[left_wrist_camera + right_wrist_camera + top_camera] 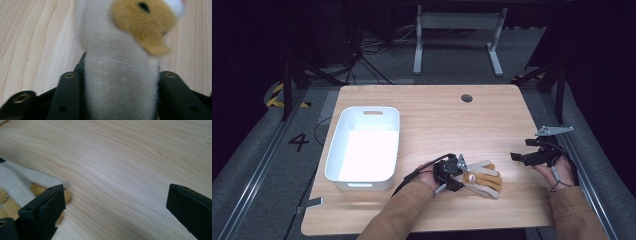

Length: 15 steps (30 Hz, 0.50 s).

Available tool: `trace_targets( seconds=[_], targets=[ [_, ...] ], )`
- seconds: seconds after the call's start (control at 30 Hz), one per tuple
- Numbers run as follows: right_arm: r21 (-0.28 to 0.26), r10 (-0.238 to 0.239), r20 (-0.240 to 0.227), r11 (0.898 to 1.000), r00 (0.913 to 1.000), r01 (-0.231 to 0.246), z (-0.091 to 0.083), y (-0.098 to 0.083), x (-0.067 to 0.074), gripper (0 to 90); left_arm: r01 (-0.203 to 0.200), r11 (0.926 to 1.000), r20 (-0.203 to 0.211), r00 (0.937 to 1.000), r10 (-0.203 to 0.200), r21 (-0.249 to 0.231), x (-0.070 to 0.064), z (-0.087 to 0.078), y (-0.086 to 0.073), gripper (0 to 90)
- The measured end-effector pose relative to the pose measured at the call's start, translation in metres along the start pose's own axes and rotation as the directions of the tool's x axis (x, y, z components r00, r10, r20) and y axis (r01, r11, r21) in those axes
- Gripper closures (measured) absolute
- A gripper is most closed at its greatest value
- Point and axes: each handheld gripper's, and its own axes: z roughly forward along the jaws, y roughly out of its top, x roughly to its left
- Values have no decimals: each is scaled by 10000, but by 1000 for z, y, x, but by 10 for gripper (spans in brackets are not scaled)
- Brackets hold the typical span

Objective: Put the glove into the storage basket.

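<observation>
Your left gripper (455,176) has its jaws pinched on the plush toy's (482,178) pale end near the table's (437,115) front edge, likely for moving to the white bin (363,176), while your right gripper (532,158) hovers wide open, empty, just beside.
</observation>
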Motion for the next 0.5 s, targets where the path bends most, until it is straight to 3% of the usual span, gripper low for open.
trace_targets(
  seconds=[0.17, 0.5],
  targets=[
    [-52, -69, 108, 10000, 9999, 70, -1, 1, 1, 38, 236, 9992, -153, 9996, -231, 335, -1, -2, 4, 688],
    [-67, -40, 182, 10000, 9998, 41, -2, 0, -1, 57, 606, 9973, 41, 9981, -609, 421, 1, -3, 4, 705]
  ],
)
